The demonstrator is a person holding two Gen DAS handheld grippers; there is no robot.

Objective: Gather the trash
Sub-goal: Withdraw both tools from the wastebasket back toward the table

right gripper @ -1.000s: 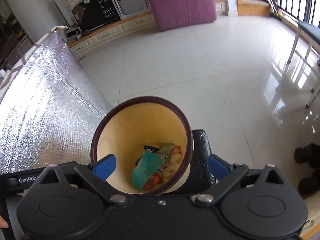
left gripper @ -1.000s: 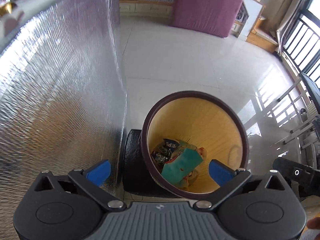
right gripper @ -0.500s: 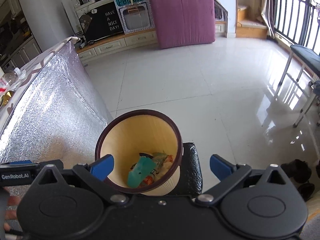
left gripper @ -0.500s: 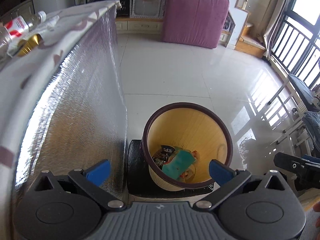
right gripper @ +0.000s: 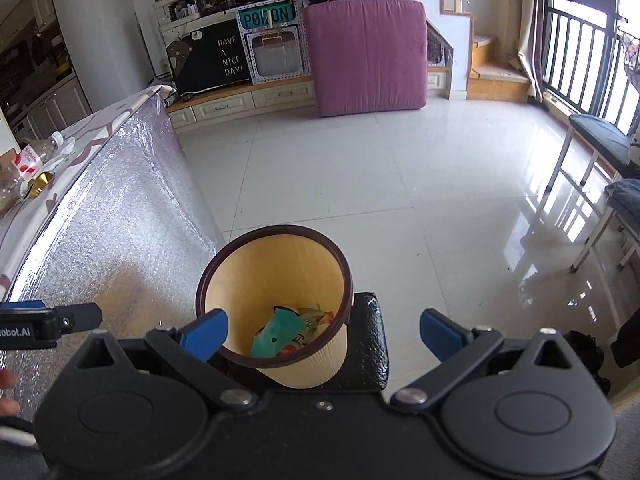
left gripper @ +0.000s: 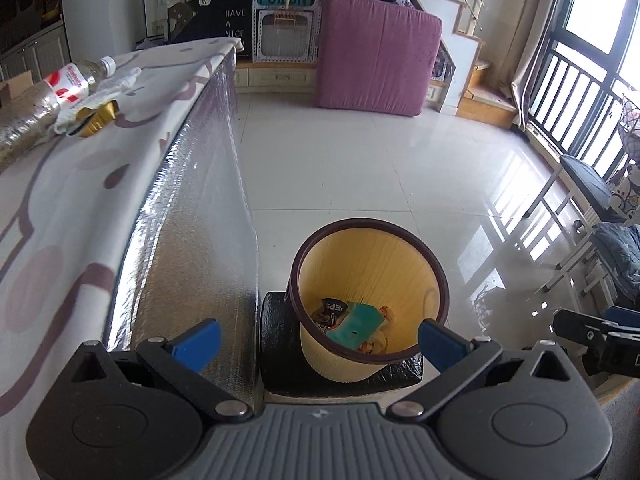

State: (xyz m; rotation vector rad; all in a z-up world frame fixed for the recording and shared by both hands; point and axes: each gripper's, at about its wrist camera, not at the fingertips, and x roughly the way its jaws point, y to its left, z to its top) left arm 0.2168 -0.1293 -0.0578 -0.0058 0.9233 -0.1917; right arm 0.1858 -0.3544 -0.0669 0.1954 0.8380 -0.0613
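A yellow bin with a dark brown rim [left gripper: 366, 256] [right gripper: 280, 264] stands on a black block on the floor beside the table. Crumpled wrappers [left gripper: 352, 322] [right gripper: 286, 332], one teal, lie in its bottom. My left gripper [left gripper: 318, 338] hovers open above the bin, nothing between its blue pads. My right gripper [right gripper: 322, 334] is open and empty too, above the bin's near side. On the table's far end lie a plastic bottle with a red label [left gripper: 70, 82] [right gripper: 34, 154], a gold wrapper [left gripper: 98, 118] [right gripper: 38, 182] and white crumpled paper [left gripper: 116, 82].
The table [left gripper: 80, 184] has a patterned cloth and a silver foil skirt [left gripper: 192, 240] hanging at the bin's left. A purple mattress [left gripper: 376, 56] leans against the far cabinets. Chairs [right gripper: 600, 152] and a window railing stand at the right; glossy tiled floor lies between.
Both grippers have risen and pulled back from the bin, so it looks smaller and the tabletop with the bottle has come into view. Both stay open.
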